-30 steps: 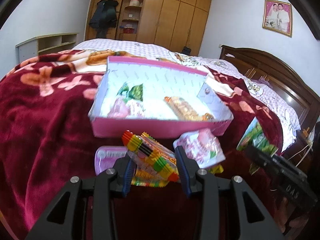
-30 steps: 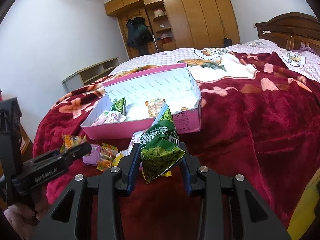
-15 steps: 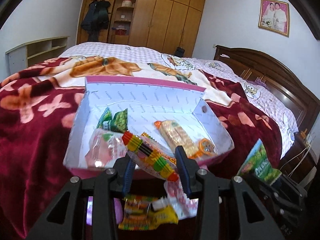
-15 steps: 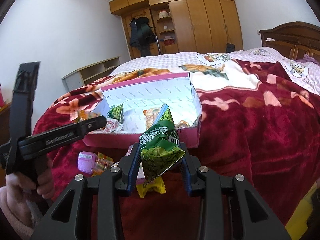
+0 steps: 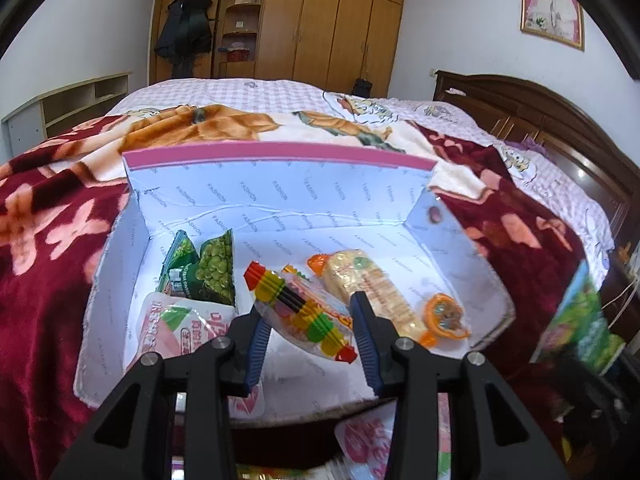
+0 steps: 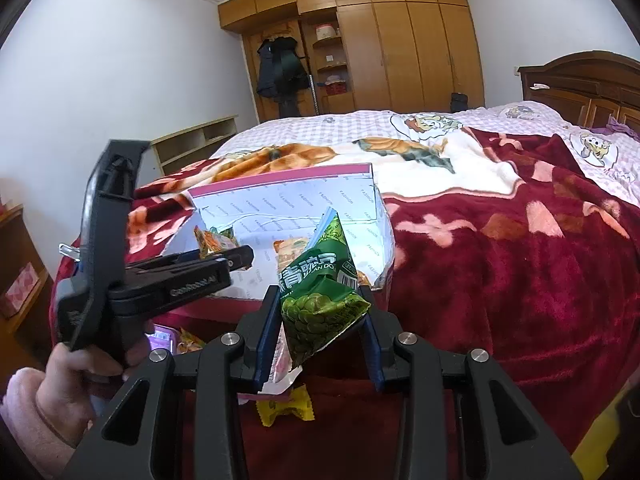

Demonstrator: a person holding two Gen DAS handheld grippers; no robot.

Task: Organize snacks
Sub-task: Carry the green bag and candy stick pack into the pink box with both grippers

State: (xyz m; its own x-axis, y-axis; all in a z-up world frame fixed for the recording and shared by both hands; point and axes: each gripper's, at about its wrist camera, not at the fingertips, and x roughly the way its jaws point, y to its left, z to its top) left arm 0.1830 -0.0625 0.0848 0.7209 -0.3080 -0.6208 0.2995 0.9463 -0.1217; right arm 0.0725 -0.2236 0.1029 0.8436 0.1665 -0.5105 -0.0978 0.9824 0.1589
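Observation:
A pink box with a white lining [image 5: 280,196] lies open on the bed; it also shows in the right wrist view [image 6: 340,196]. My left gripper [image 5: 308,320] is shut on a striped multicoloured snack packet [image 5: 304,312] and holds it over the box's inside. In the box lie green pea packets [image 5: 208,268], a pink-white packet [image 5: 180,324], a cracker pack [image 5: 372,284] and an orange sweet [image 5: 444,316]. My right gripper [image 6: 322,320] is shut on a green pea packet [image 6: 320,288], held in front of the box's near right corner. The left gripper [image 6: 192,272] shows in the right wrist view.
A dark red flowered blanket [image 6: 500,272] covers the bed. Loose snacks lie on it in front of the box: a yellow sweet [image 6: 284,408], a pink packet [image 6: 160,340], a pink-white packet [image 5: 368,436]. A wooden headboard [image 5: 540,112] stands right, wardrobes [image 5: 320,20] behind.
My left gripper has lifted the striped packet from the blanket and carried it forward over the box. My right gripper has risen slightly with the pea packet, closer to the box.

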